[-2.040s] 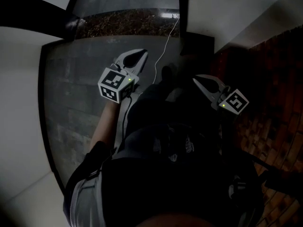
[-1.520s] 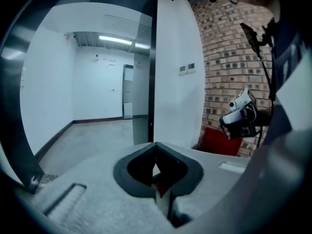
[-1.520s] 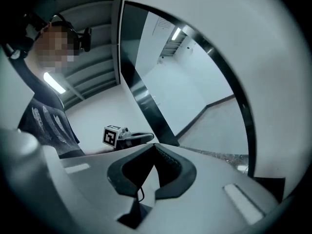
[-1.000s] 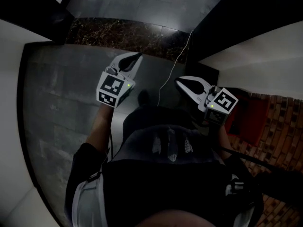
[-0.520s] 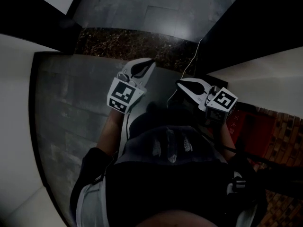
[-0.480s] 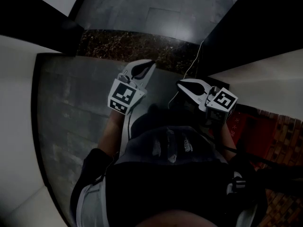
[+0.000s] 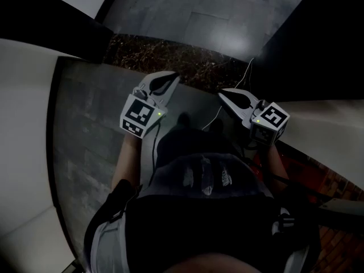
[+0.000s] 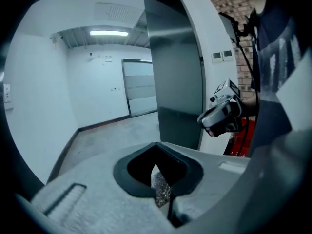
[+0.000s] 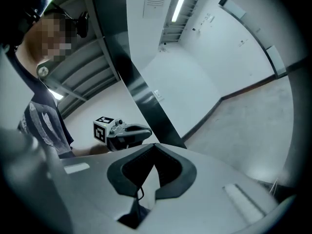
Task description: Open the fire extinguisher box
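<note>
A dim view looking steeply down is shown over a person's dark shirt [image 7: 205,220] onto a grey tiled floor [image 7: 85,129]. Two hand-held grippers are held out in front of the body, well apart from each other.

The left gripper [image 7: 169,78] is pointed forward and slightly to the right. In the left gripper view its jaws are seen pressed together at the tips, with nothing caught between them; only speckled floor is glimpsed through the hollow behind the tips. The right gripper [image 7: 223,94] is angled inward toward the left one. In the right gripper view its jaws are likewise closed tip to tip and empty, with a thin cable seen through the hollow.

A dark speckled stone strip [image 7: 170,53] is laid across the floor beyond both grippers, and a thin white cable [image 7: 244,78] is trailed over it.

A red box [image 7: 298,165], seemingly the fire extinguisher box, is seen only in part at the lower right of the head view, low down behind the right gripper and not touched by either gripper. In the left gripper view it is shown beneath the right gripper, beside a brick wall [image 8: 229,13] and near a grey steel column [image 8: 178,82].
</note>
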`<move>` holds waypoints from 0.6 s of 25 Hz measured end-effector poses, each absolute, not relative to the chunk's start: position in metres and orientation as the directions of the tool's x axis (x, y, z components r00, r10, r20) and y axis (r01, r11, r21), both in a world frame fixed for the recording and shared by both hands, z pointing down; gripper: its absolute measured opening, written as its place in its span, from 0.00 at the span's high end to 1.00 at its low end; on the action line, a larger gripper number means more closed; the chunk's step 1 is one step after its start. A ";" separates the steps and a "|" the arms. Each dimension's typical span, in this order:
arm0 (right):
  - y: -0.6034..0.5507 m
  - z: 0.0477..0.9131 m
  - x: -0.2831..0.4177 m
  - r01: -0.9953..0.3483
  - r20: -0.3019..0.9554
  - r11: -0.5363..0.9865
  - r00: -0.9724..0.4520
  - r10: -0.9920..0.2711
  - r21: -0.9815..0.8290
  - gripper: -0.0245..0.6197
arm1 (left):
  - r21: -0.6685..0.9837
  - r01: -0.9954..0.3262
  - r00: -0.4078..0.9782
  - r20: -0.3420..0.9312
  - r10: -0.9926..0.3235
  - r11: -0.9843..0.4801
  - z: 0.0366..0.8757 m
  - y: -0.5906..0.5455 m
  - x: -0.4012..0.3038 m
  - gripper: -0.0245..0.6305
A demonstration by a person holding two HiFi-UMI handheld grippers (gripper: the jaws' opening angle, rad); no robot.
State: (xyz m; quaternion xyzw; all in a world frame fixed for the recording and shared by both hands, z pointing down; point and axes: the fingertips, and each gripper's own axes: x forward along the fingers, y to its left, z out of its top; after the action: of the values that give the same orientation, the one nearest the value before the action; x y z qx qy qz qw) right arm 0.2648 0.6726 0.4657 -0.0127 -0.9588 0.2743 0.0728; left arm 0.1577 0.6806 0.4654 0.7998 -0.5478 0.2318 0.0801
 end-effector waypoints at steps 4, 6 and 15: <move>0.644 0.480 0.267 -0.091 0.174 0.849 -0.985 0.001 -0.521 0.96 | -0.086 -0.934 0.274 0.456 -0.847 -0.348 0.471 0.662 0.145 0.96; 0.638 0.480 0.262 -0.097 0.188 0.845 -0.982 0.004 -0.526 0.96 | -0.084 -0.928 0.289 0.452 -0.844 -0.363 0.474 0.650 0.140 0.96; 0.577 0.489 0.169 -0.220 0.272 0.846 -0.958 -0.093 -0.486 0.96 | 0.026 -0.920 0.371 0.374 -0.850 -0.391 0.486 0.578 0.038 0.96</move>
State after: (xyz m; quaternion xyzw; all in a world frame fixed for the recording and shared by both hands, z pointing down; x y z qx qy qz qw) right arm 0.1691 0.5765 0.4888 0.0823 -0.9531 0.2655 0.1197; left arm 0.0375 0.5783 0.4864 0.8199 -0.5397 0.1518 0.1159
